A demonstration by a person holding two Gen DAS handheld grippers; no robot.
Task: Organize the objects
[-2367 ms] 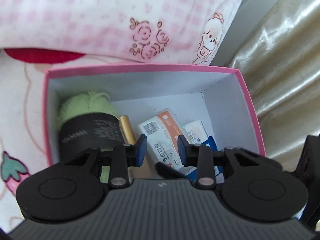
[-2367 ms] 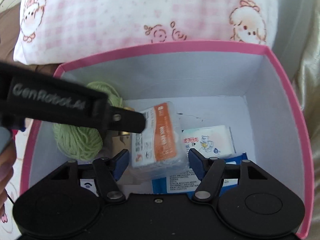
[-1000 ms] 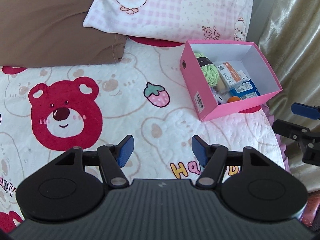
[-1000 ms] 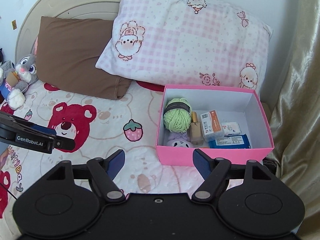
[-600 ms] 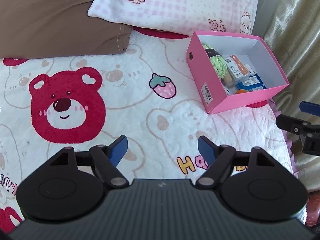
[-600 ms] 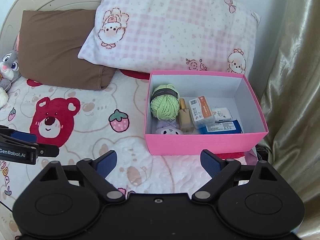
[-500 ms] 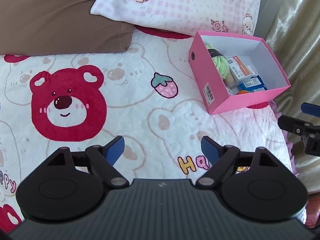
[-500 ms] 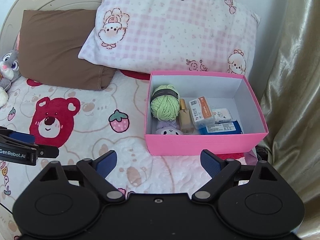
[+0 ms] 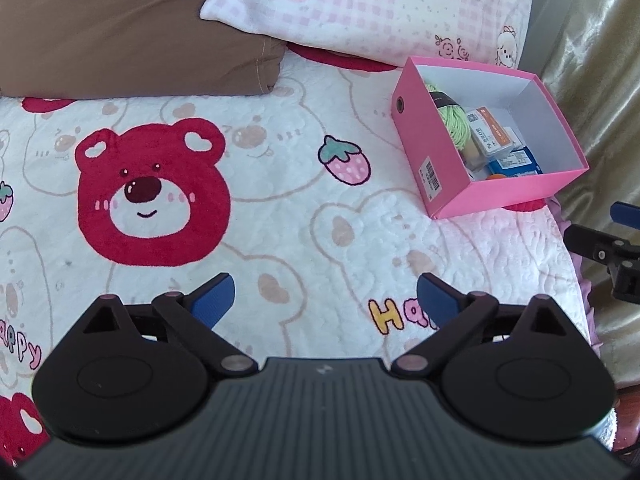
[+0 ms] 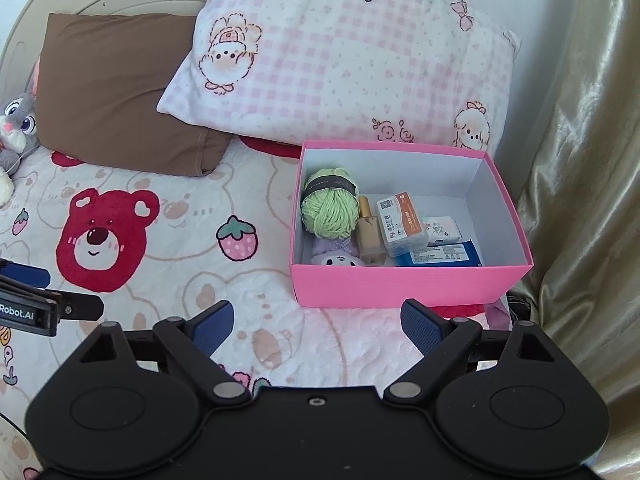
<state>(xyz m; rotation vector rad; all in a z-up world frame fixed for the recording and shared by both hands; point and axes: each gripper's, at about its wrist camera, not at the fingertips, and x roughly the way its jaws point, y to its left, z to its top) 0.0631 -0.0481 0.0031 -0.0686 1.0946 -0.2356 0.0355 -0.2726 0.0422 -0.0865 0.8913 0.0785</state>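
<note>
The open pink cardboard box [image 10: 408,284] is sitting on the bear-print bedspread [image 9: 280,216] at two o'clock, holding the green yarn ball [image 10: 330,214] and small packets. The left tongs [image 9: 324,300] have just been opening and are gaping empty; the right tongs [image 10: 318,326] are likewise standing wide and empty. Packing appears finished; the next move is likely calling for withdrawal.

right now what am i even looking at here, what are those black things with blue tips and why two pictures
The black things are hand-held grippers; a person carries one in each hand, and a camera on each looks forward along its two fingers. One picture is from the left gripper, the other from the right gripper. Both stand open and hold nothing; the left's jaws have just been opening.

Below them is a bed with a bear-print blanket, a brown pillow and a pink checked pillow. A pink box on the blanket holds green yarn, a small bottle, an orange-and-white packet, a blue pack and a small plush toy.
</note>
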